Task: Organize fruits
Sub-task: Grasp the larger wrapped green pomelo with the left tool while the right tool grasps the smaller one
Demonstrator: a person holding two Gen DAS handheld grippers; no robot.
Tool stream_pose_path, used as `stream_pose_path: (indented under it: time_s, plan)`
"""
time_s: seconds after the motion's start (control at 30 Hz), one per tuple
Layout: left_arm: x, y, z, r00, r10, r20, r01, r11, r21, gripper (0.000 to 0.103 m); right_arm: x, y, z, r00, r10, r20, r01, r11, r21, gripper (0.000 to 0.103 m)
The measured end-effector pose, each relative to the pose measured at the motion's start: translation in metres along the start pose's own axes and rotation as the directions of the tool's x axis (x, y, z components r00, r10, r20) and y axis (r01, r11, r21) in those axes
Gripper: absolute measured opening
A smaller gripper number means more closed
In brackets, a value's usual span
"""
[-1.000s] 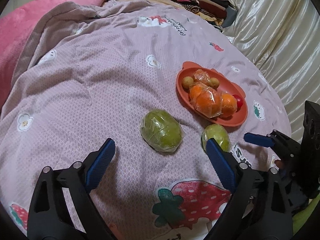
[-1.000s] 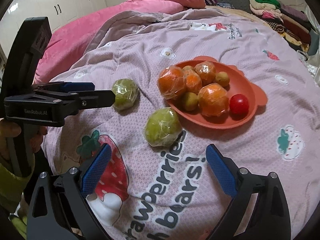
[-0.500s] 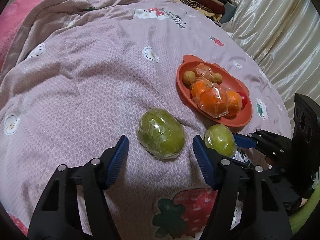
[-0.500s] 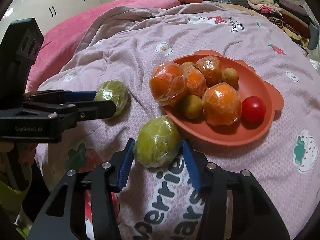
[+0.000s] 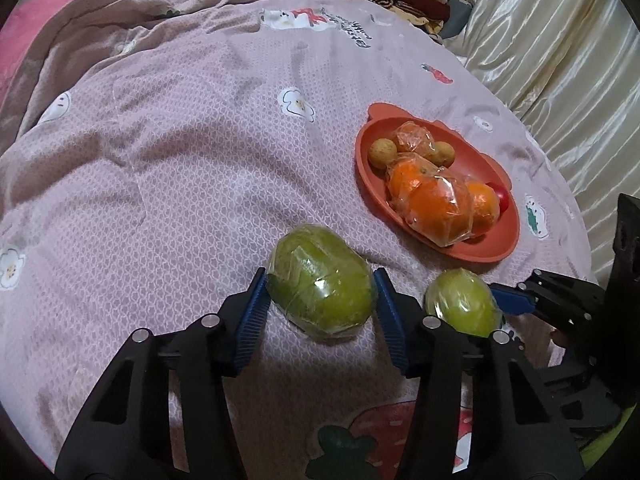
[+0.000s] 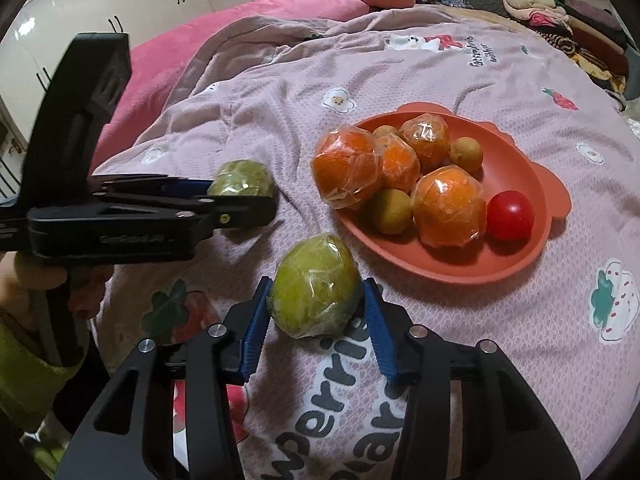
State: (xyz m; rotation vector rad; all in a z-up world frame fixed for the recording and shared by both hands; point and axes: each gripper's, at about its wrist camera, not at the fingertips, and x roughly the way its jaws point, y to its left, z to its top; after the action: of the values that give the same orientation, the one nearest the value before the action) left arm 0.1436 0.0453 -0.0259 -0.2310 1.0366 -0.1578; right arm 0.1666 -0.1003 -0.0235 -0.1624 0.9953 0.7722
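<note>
Lying on a mauve printed bedspread (image 5: 192, 168), two green fruits wrapped in clear film each sit between a pair of blue pads. The left gripper (image 5: 320, 294) has just been closing, and its pads now press on both sides of the larger green fruit (image 5: 320, 280), so it is grasping this fruit, which still rests on the cloth. In the right wrist view the same gripper (image 6: 244, 196) enters from 9 o'clock, and the fruit (image 6: 240, 178) shows only partly behind its black fingers.

The right gripper (image 6: 316, 300) has also closed within the last second. Its pads touch the smaller green fruit (image 6: 316, 286) on both sides, so it is clenched on this one. In the left wrist view this fruit (image 5: 460, 304) lies at 3 o'clock from the larger one, with one blue pad of the right gripper (image 5: 508, 304) just beside it.

The orange plate (image 6: 540, 184) stands at 1 o'clock from the smaller green fruit, near but not touching. It holds several wrapped oranges (image 6: 448, 210), a few small brown-yellow round fruits (image 6: 390, 210) and one red tomato (image 6: 510, 216) at its right rim. A pink blanket (image 6: 280, 12) lies at 11 o'clock on the far side of the bed, and folded clothes (image 6: 560, 20) are stacked at 1 o'clock. A hand (image 6: 40, 276) with a yellow-green sleeve (image 6: 24, 372) holds the left gripper's handle.
</note>
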Motion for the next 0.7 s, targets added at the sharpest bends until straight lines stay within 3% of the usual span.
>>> stream_pose_path:
  time_s: [0.7]
  plan:
    - [-0.042, -0.025, 0.019, 0.997, -0.024, 0.072, 0.021, 0.999, 0.045, 0.043, -0.045, -0.002, 0.009, 0.996, 0.034, 0.088, -0.033, 0.999, -0.018, 0.043]
